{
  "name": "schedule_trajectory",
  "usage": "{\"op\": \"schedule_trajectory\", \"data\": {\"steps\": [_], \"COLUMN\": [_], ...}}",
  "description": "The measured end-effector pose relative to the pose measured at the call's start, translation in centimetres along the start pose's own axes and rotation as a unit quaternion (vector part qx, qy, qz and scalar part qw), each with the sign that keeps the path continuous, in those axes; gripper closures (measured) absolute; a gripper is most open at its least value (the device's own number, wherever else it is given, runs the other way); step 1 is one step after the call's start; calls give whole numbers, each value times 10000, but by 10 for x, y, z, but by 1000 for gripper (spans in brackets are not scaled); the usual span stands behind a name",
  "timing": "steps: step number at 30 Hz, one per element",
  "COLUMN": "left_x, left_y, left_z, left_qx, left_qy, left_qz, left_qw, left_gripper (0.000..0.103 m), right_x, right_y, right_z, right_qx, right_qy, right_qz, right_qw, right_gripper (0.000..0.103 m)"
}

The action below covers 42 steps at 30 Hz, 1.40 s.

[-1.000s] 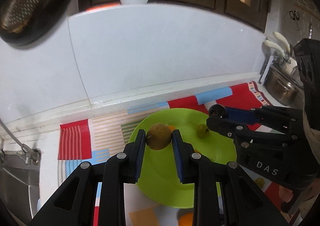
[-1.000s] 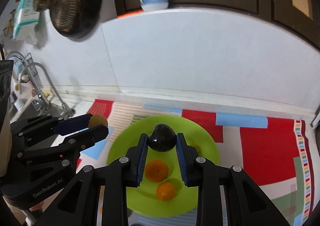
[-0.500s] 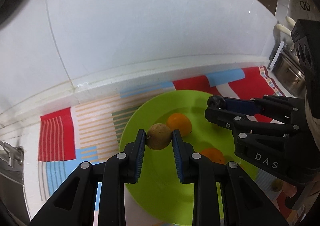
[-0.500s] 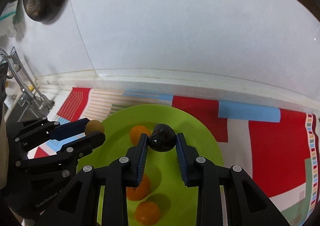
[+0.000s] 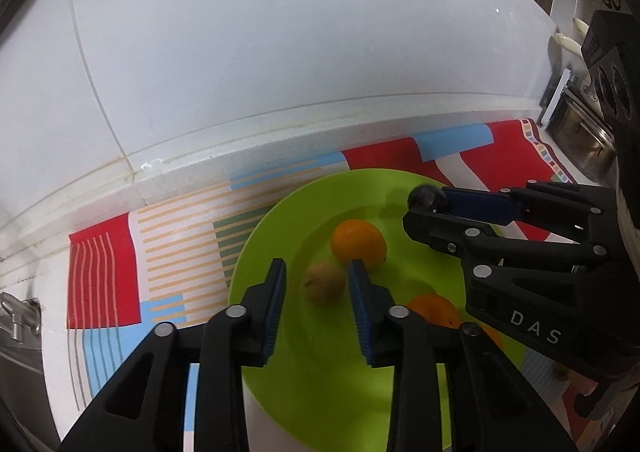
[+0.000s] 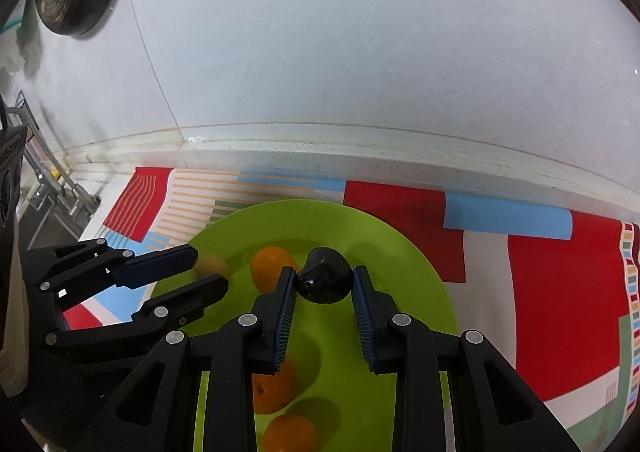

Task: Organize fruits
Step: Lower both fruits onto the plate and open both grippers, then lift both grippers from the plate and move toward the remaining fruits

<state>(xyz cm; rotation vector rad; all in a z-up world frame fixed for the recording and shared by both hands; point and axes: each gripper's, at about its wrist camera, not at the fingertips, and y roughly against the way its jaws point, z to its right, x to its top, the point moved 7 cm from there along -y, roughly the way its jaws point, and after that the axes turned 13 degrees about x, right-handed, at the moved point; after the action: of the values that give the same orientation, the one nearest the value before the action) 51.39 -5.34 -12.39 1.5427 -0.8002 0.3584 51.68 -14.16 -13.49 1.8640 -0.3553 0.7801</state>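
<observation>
A: Step? Both grippers are over the green plate [image 5: 256, 252], drop-off phase of the fruit sort.

B: Agreed. Left gripper [image 5: 316, 288] has its jaws opening, and the brown fruit [image 5: 323, 283], kiwi-like and blurred, sits between the pads with a gap on each side. Looks released, dropping or just landing on the plate.

A: And the right gripper [image 6: 324, 284]?

B: Clamped on a dark glossy fruit [image 6: 325, 280], plum maybe, both pads pressing it, held just above the plate. Not let go yet.

A: What else is on the plate?

B: 3 oranges in the right wrist view: 1 [image 6: 272, 266] beside the dark fruit, 2 more nearer the camera, partly hidden by the fingers. The plate sits on a striped mat [image 6: 560, 292] against the white wall.

A: Next move?

B: My guess: the right one spreads its jaws to drop the dark fruit in a free spot clear of the oranges, since round fruit can roll. The left one backs off once the brown fruit settles.

A: Pose?

B: Both angled steeply down at the plate, side by side, tips converging toward its middle, close but not touching.
</observation>
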Motion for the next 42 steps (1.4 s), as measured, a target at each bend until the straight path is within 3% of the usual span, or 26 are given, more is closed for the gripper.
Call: {"op": "schedule_trajectory", "data": {"steps": [7, 13, 22, 33, 35, 42], "left_x": [0, 0, -10, -33, -38, -57], "left_y": [18, 52, 120, 184, 191, 214], "left_z": [-6, -11, -17, 1, 5, 25], "left_qx": [104, 169, 232, 174, 167, 74], "left_qy": [53, 187, 394, 397, 381, 337], "left_qz": [154, 461, 909, 1274, 1309, 1406], "left_qw": [9998, 9986, 9948, 9909, 9905, 9895], "left_gripper": [68, 64, 50, 36, 35, 34], "right_x": [1, -2, -15, -41, -47, -69], "right_y": [10, 43, 103, 171, 180, 208], "right_z": [-1, -13, -34, -53, -55, -58], "right_qx": [-39, -86, -155, -287, -334, -464], "right_qy": [-12, 100, 193, 212, 217, 254], "right_qz": [86, 351, 842, 1287, 1352, 1457], "right_qw": [10000, 9993, 9961, 9910, 9900, 9879], "right_gripper": [72, 72, 65, 57, 52, 52]}}
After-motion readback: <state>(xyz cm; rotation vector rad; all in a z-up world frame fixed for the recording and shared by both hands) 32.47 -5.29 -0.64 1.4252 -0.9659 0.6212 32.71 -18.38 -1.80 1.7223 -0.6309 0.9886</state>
